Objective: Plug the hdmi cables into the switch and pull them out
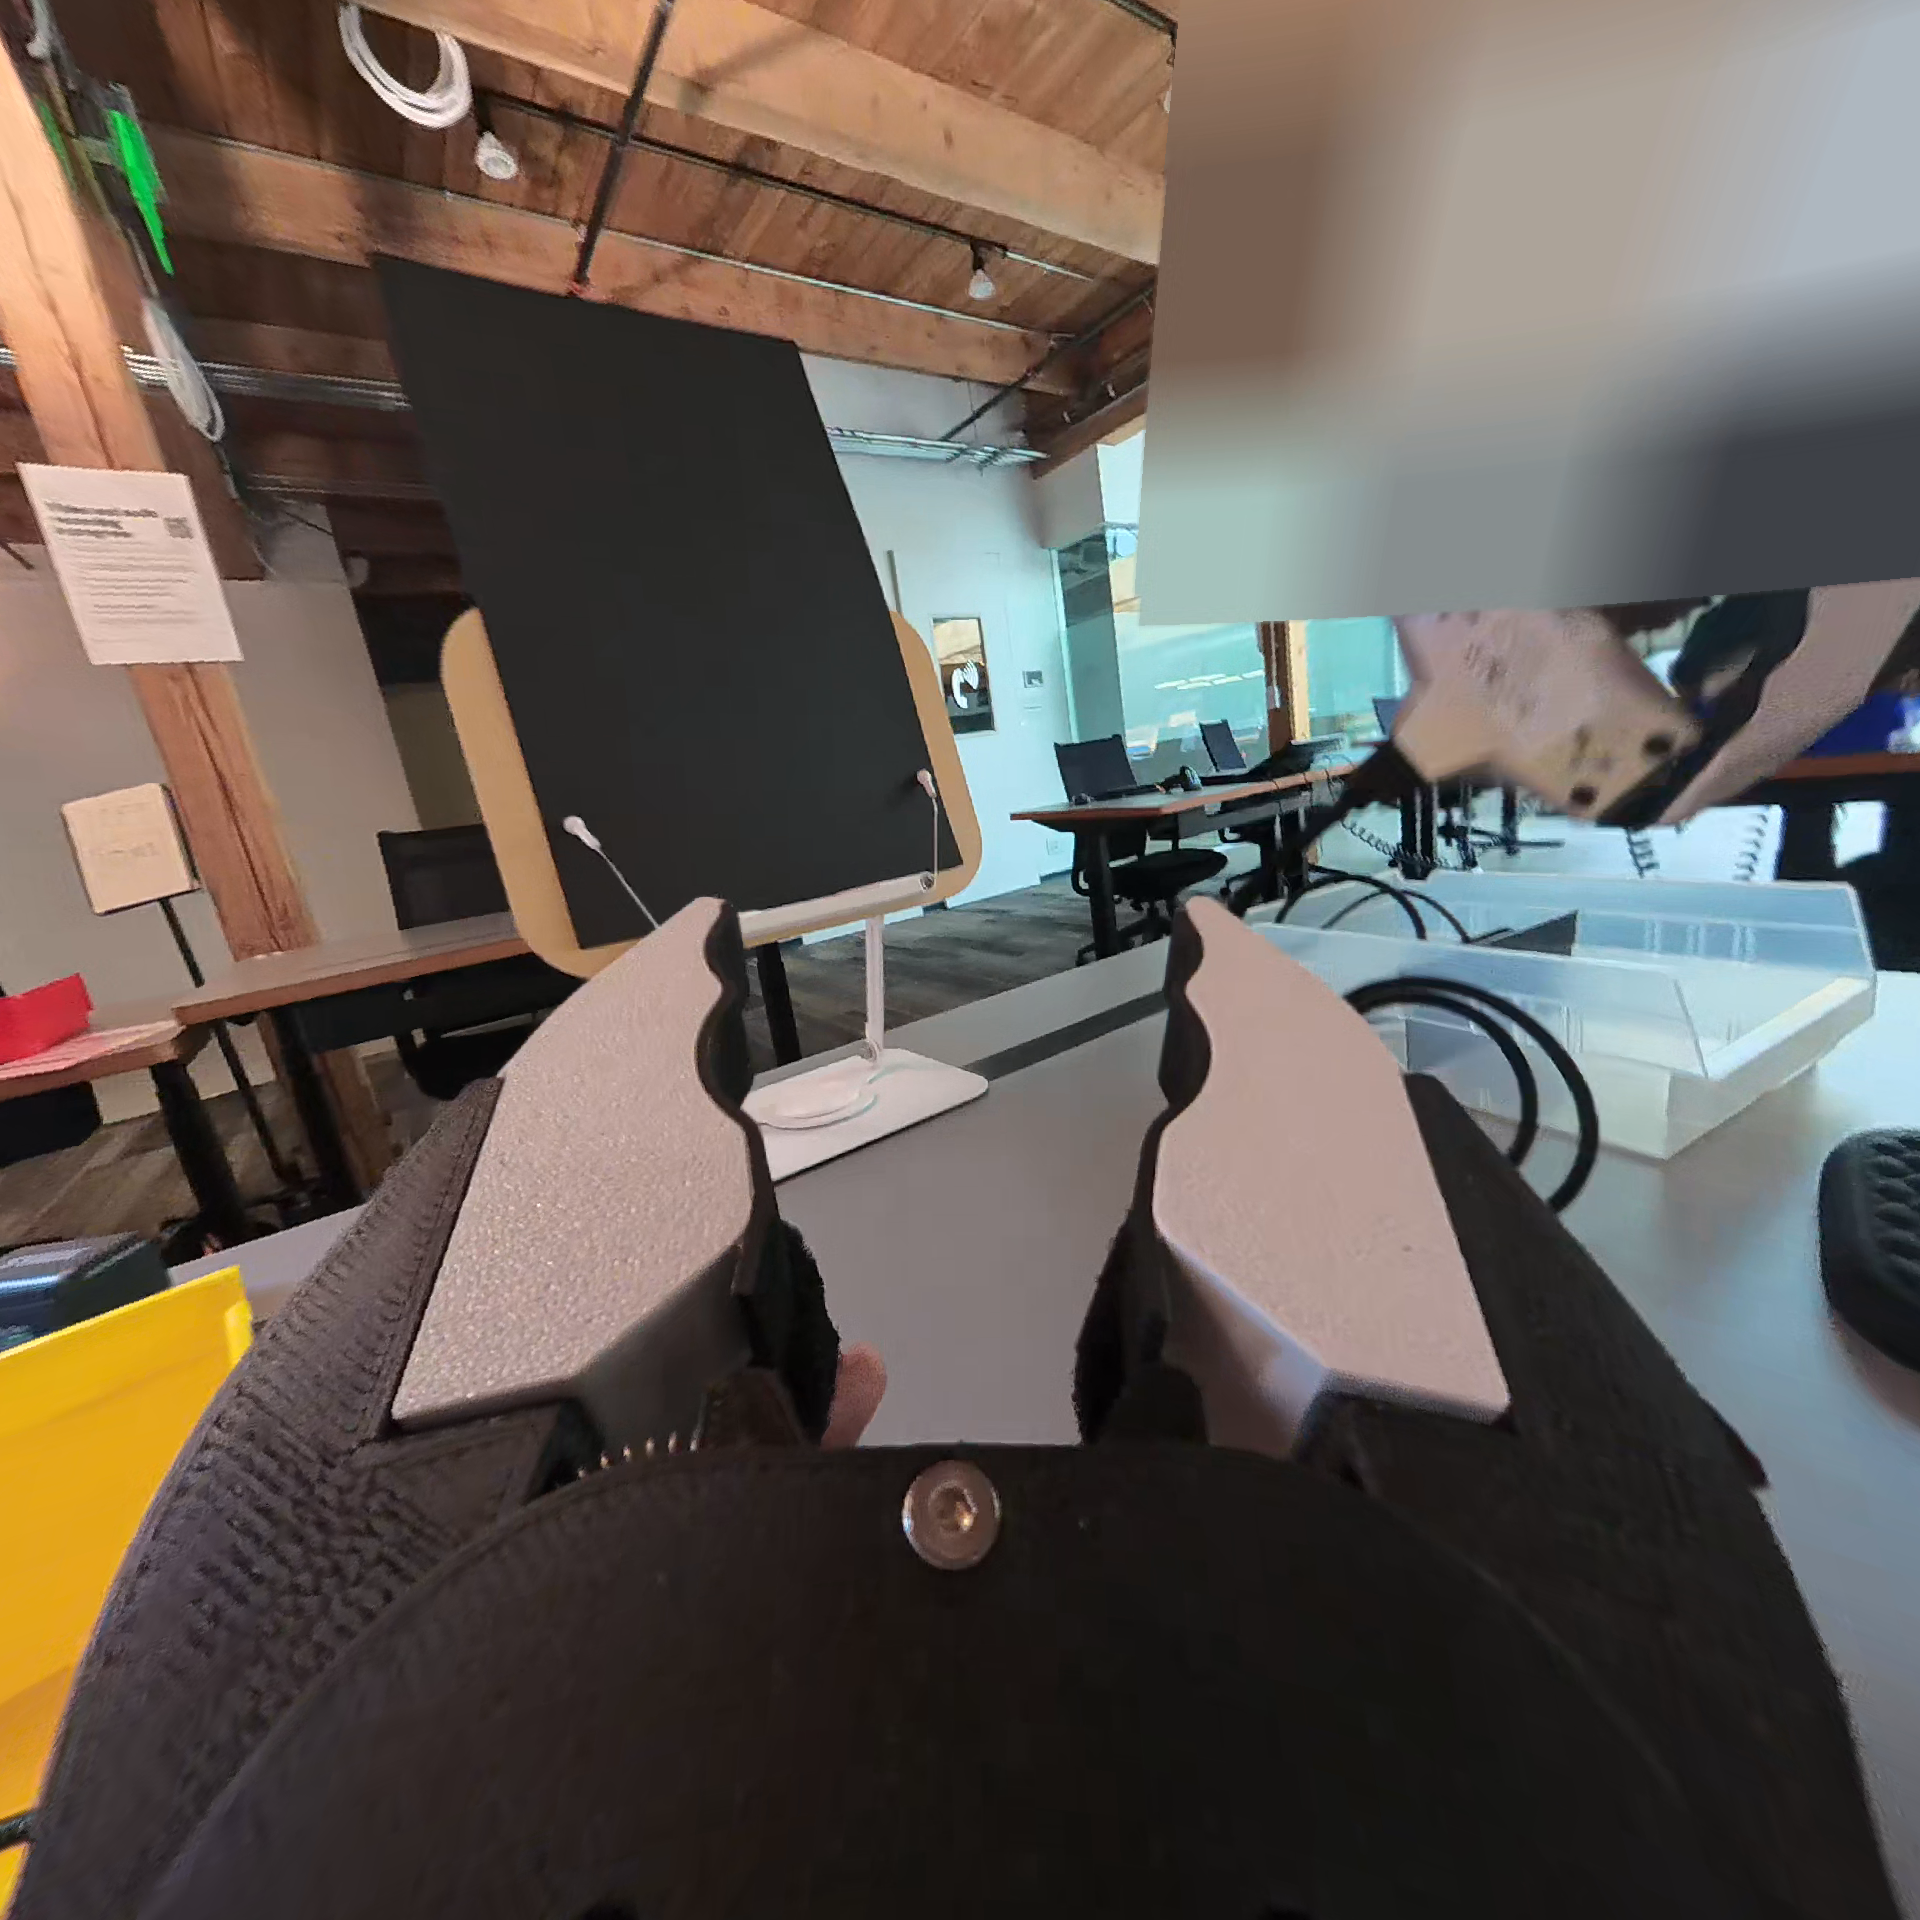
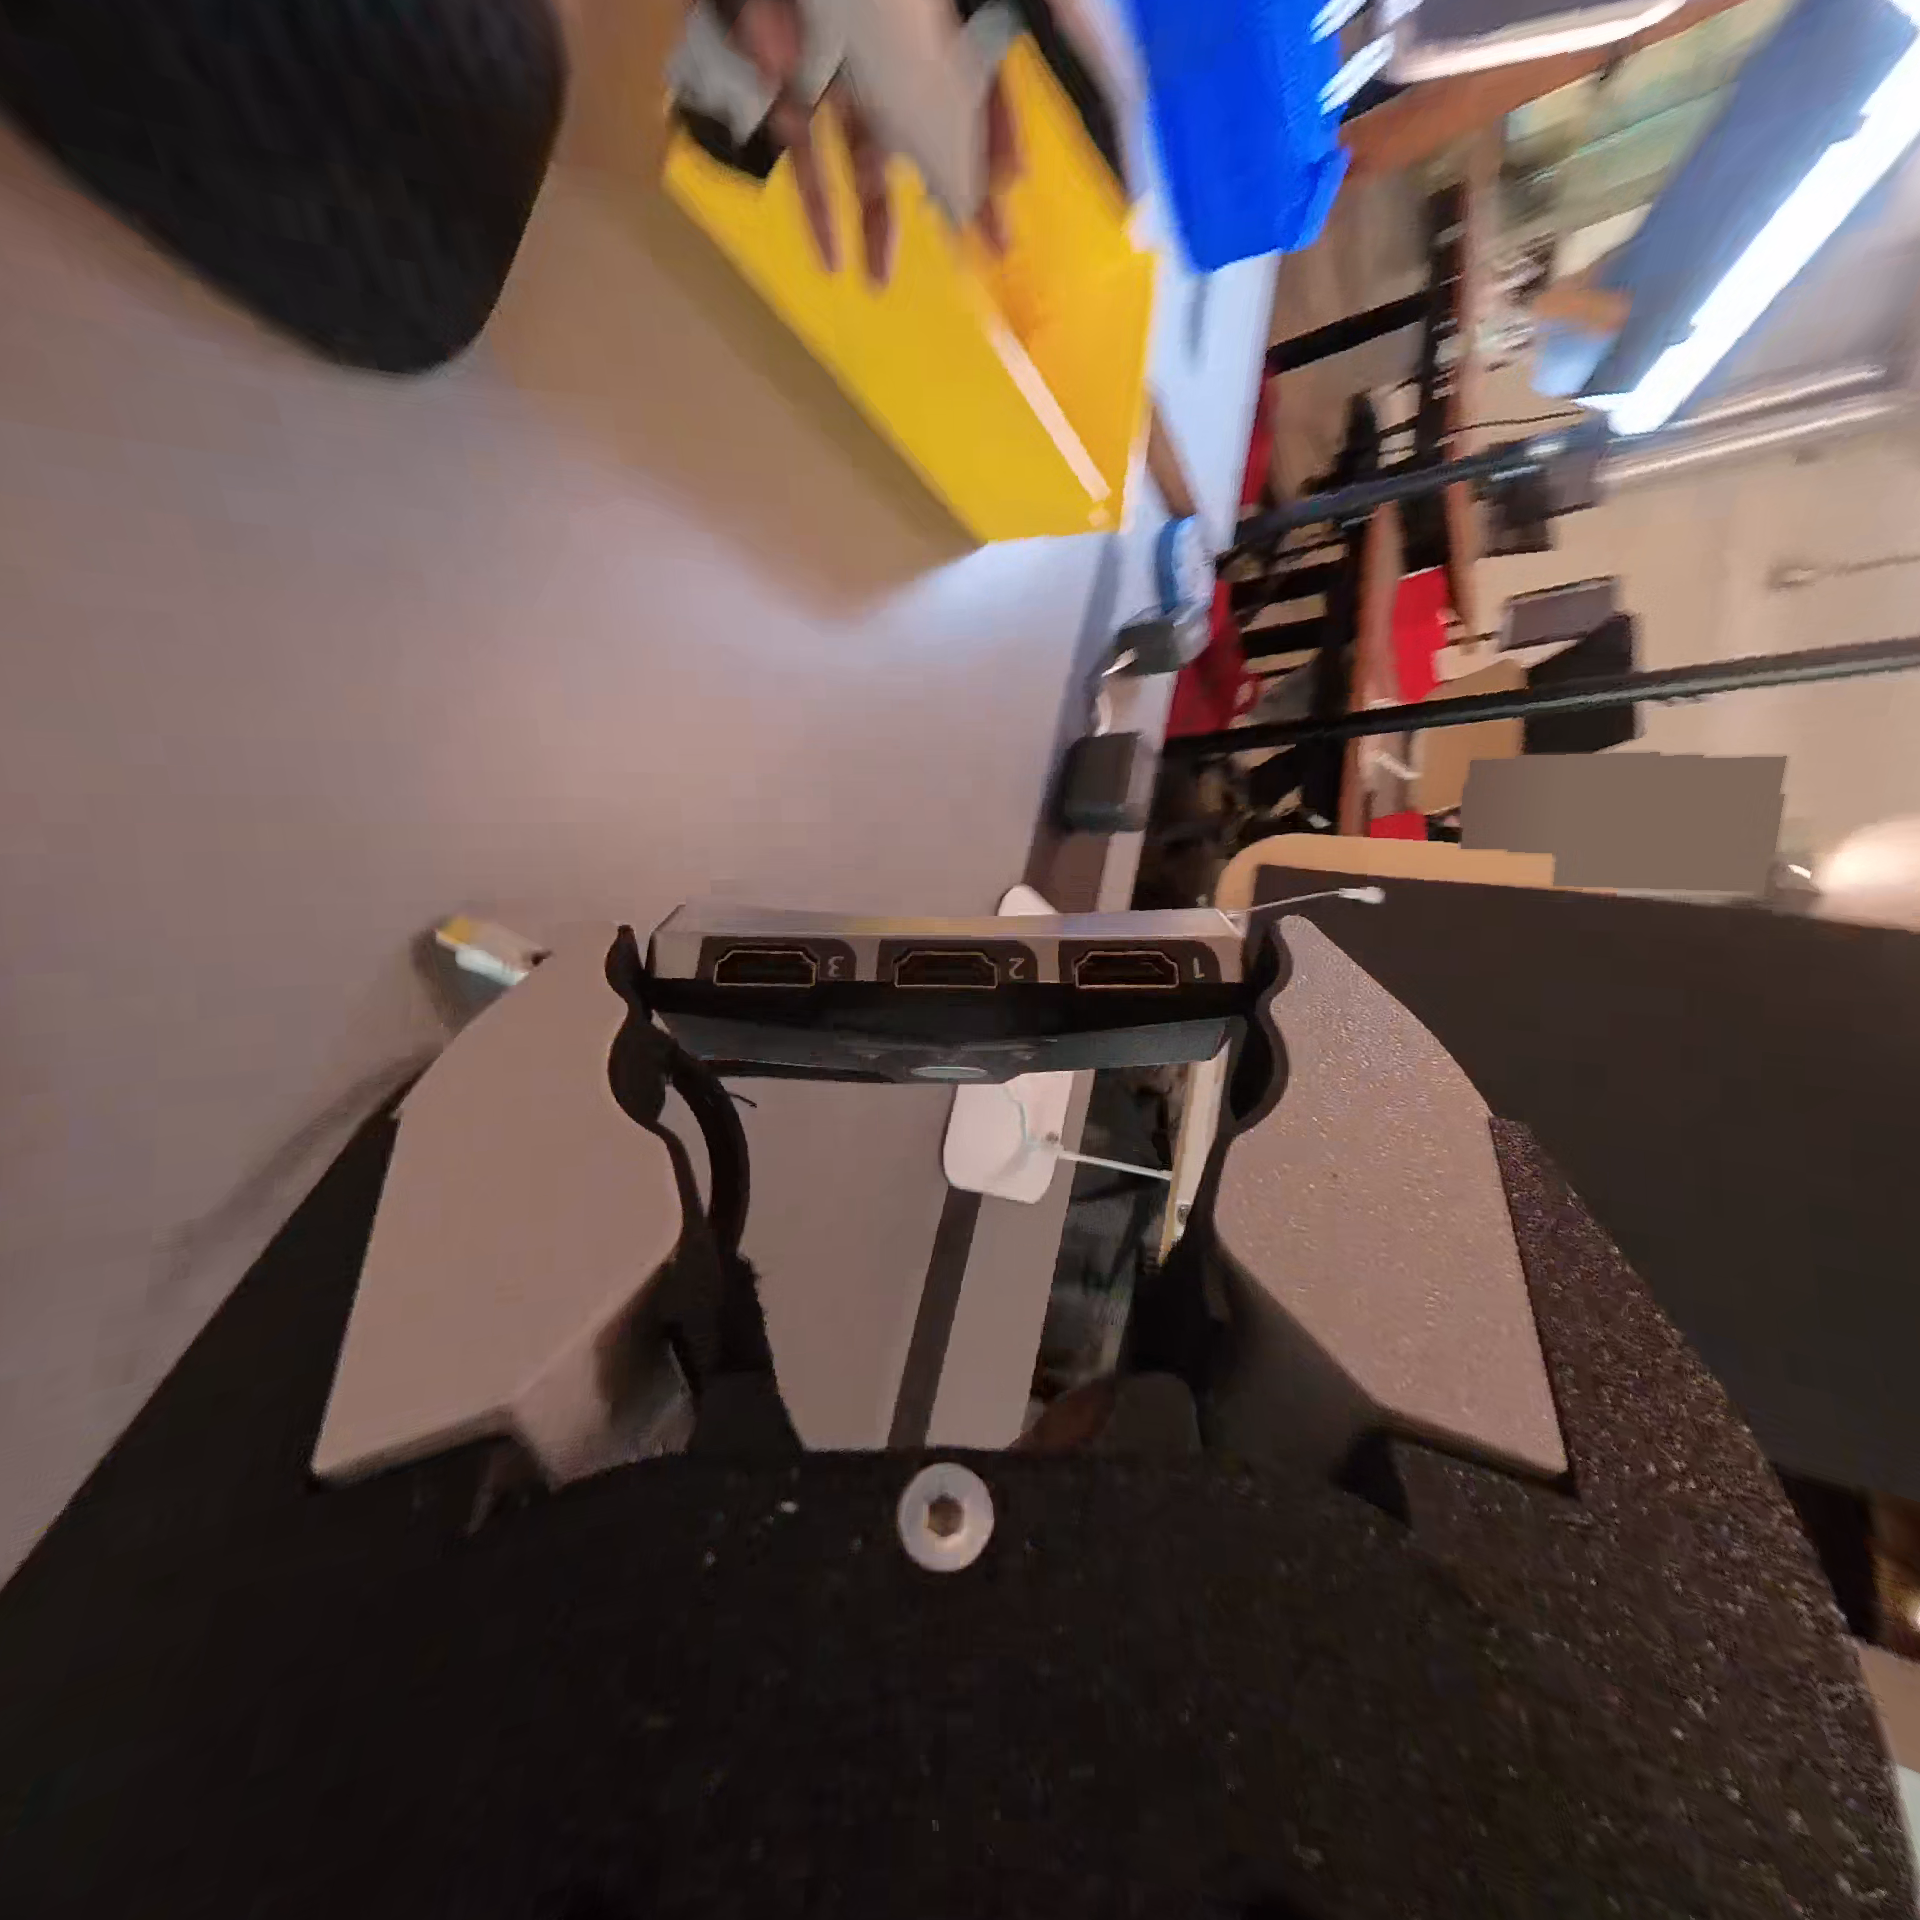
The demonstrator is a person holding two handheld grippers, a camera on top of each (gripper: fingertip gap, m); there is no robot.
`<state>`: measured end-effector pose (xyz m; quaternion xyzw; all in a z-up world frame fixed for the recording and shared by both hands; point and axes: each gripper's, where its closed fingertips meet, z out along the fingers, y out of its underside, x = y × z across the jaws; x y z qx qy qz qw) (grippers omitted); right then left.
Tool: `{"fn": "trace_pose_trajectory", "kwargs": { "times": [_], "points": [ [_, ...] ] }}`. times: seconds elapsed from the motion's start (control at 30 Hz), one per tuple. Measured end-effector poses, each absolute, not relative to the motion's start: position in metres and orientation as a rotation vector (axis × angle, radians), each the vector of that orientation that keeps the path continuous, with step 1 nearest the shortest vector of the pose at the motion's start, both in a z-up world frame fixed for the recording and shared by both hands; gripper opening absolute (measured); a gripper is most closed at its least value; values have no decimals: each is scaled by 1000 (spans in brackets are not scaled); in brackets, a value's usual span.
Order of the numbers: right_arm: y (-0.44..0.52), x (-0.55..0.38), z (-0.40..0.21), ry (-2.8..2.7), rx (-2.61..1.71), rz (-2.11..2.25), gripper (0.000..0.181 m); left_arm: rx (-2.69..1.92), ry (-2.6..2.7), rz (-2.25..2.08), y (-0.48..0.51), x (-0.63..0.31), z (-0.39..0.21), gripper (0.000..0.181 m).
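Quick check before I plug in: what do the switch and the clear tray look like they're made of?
The switch in the right tongs: top looks like brushed grey metal, though painted plastic is possible; its port face is black with gold-coloured sockets. The clear tray: see-through, slightly frosted plastic, judging by its thin moulded walls with the table showing through.

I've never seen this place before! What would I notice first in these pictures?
First, the right gripper pinching a small switch by its ends, with three empty gold-edged ports in a row facing the camera. Next, the left gripper, open and holding nothing above the grey table. A big black board on a stand leans behind it, and a bright yellow bin sits at lower left.
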<state>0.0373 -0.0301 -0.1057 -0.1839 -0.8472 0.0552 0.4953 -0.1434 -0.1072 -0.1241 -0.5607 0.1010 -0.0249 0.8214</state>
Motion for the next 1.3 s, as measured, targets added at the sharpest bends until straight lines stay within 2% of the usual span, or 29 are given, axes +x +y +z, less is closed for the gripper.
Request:
{"fn": "trace_pose_trajectory", "kwargs": {
  "times": [0.33,0.53,0.8,1.07,1.2,1.3],
  "points": [
    [-94,-57,-241,-2463,4,82,110,-1200,193,81,-140,-157,-115,72],
    [-120,-75,-297,-2370,603,-291,110,-1296,300,86,-153,-153,-133,69],
    [-146,-60,-311,-1994,1189,-331,110,-1562,667,-77,-154,-104,-202,66],
    [-141,-49,-299,-1911,1183,-309,110,-1839,1092,4,-137,-89,-285,58],
    [-145,-40,-296,-1881,1211,-290,110,-1801,1275,81,-123,-78,-306,46],
    [-140,-41,-292,-1883,1168,-290,110,-1760,1357,151,-117,-73,-312,22]
  ]
}}
